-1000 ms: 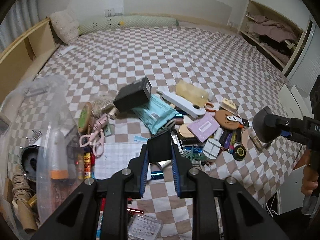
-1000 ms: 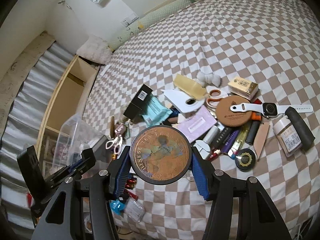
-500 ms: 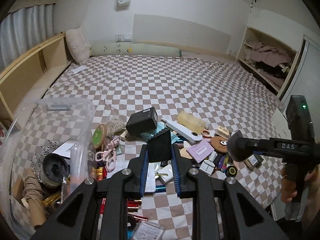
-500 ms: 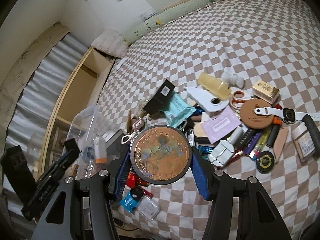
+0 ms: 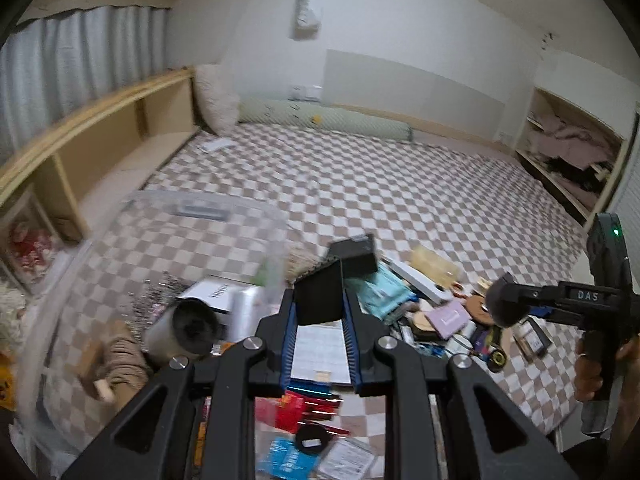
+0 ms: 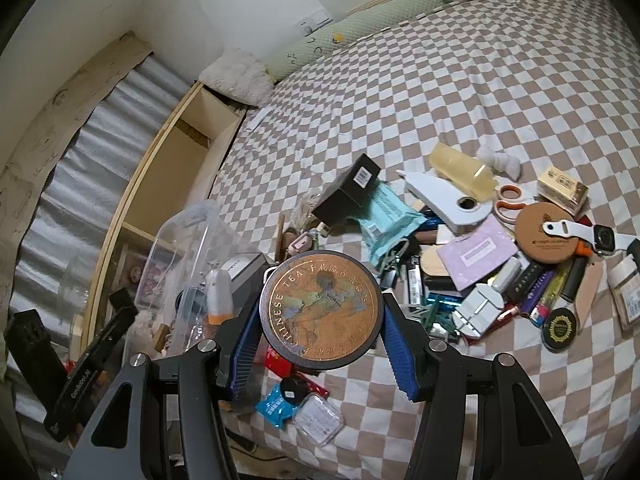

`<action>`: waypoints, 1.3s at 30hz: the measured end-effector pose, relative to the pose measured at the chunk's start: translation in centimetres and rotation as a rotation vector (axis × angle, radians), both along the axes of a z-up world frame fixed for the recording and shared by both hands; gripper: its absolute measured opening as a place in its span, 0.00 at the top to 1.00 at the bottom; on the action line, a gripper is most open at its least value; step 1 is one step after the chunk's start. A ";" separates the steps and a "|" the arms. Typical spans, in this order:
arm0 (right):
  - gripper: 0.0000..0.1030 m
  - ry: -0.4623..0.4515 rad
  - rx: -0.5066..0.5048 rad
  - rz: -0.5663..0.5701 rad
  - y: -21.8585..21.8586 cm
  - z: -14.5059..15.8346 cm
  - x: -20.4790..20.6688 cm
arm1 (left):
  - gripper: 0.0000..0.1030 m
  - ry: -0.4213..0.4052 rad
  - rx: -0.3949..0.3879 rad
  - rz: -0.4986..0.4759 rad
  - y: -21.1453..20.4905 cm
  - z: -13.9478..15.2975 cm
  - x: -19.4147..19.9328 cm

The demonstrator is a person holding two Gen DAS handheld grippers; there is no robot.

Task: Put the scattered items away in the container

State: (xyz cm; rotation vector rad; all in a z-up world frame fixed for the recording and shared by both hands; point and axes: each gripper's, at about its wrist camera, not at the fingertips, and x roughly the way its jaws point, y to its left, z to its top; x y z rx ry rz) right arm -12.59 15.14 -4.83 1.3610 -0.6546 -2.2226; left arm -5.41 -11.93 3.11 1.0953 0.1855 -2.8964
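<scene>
My left gripper (image 5: 320, 300) is shut on a small black box (image 5: 319, 295), held above the bed just right of the clear plastic container (image 5: 200, 208). The container (image 6: 188, 224) holds a rope coil, a dark cylinder and a white box. My right gripper (image 6: 320, 316) is shut on a round copper tea tin (image 6: 320, 310), held above the front of the scattered pile (image 6: 480, 248). The right gripper also shows in the left wrist view (image 5: 505, 305), with the tin seen edge-on.
The checkered bed (image 5: 400, 184) carries a black carton (image 6: 347, 194), teal pouch (image 6: 386, 220), white holder (image 6: 448, 200), scissors (image 6: 510, 200), watch (image 6: 600, 238) and several pens. Red and blue packets (image 5: 296, 412) lie near the front edge. A wooden shelf (image 5: 92, 140) runs along the left.
Both grippers have risen and swung left toward the container, each keeping its item. The container has come further into the left wrist view.
</scene>
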 end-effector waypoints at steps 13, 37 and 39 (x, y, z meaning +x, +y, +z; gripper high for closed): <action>0.44 0.036 -0.002 0.074 -5.0 1.3 -0.1 | 0.79 -0.026 0.023 0.177 -8.0 -1.0 2.7; 0.44 0.103 -0.049 0.219 -14.4 4.0 0.5 | 0.79 -0.184 0.064 0.245 -13.9 -6.0 3.6; 0.44 0.109 -0.055 0.230 -15.0 4.3 0.6 | 0.79 -0.191 0.060 0.249 -14.2 -6.2 3.6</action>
